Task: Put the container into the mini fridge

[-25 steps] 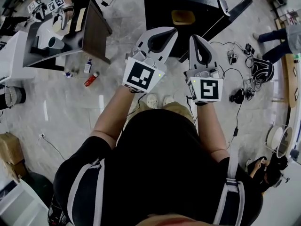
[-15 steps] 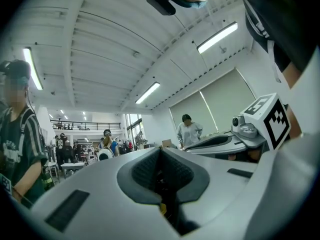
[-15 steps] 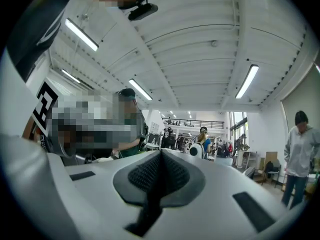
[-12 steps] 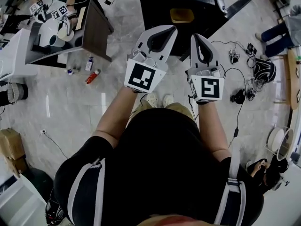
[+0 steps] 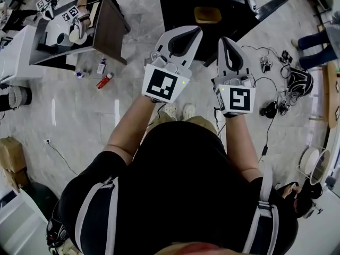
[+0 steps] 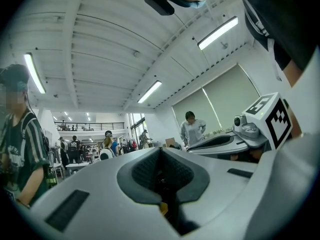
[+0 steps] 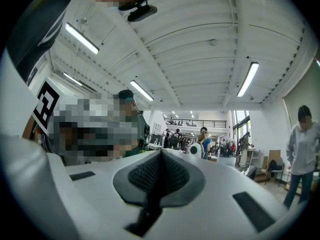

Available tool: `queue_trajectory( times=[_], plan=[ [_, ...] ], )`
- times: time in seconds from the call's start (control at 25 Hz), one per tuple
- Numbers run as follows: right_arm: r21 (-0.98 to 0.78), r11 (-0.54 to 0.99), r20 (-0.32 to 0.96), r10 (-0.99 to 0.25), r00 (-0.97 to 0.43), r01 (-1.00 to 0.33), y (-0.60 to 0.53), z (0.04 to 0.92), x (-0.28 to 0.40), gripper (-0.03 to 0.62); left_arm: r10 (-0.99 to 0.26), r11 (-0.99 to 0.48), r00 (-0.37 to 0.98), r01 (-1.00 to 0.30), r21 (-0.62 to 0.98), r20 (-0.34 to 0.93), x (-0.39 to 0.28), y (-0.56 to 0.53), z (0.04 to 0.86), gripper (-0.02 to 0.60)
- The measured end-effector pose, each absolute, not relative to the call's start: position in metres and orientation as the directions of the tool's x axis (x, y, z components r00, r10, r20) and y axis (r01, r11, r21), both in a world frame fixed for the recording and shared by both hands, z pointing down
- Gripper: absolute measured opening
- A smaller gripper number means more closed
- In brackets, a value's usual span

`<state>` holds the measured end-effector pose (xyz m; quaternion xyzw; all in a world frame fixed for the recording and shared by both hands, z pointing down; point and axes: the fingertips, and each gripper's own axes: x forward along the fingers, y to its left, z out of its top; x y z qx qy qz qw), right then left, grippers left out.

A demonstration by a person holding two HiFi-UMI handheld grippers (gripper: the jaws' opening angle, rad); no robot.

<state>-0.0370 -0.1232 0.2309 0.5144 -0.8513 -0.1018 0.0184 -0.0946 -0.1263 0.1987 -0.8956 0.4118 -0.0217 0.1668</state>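
A black boxy unit (image 5: 186,4), seemingly the mini fridge, stands on the floor ahead, with a dark panel (image 5: 265,7) angled off its right side. A yellow-tan container (image 5: 207,15) shows on or in it; I cannot tell which. My left gripper (image 5: 194,31) and right gripper (image 5: 223,39) are held side by side at chest height, in front of the unit and apart from it. Both point up into the room, toward the ceiling. The left gripper (image 6: 160,150) is shut with nothing in it. The right gripper (image 7: 161,154) is shut too, pads together.
A dark table (image 5: 109,31) at the upper left holds a white cup (image 5: 62,38), and another person works there with grippers (image 5: 74,15). A red bottle (image 5: 104,80) lies on the marble floor. Cables and devices (image 5: 271,108) litter the floor at right. Several people stand around the hall.
Both grippers stay shut and nearly where they were, drifting slightly toward the black unit. The person at the upper-left table has moved their hands.
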Motion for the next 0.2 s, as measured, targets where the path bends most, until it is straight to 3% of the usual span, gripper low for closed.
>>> queue_trajectory(
  times=[0.2],
  plan=[
    [0.205,0.453,-0.076,-0.876,-0.476,-0.868,-0.1264,0.2292,-0.0328,0.035,-0.744,-0.607,0.661,-0.728,-0.318,-0.093,-0.0904,-0.1281,0.1988,0.023]
  ],
)
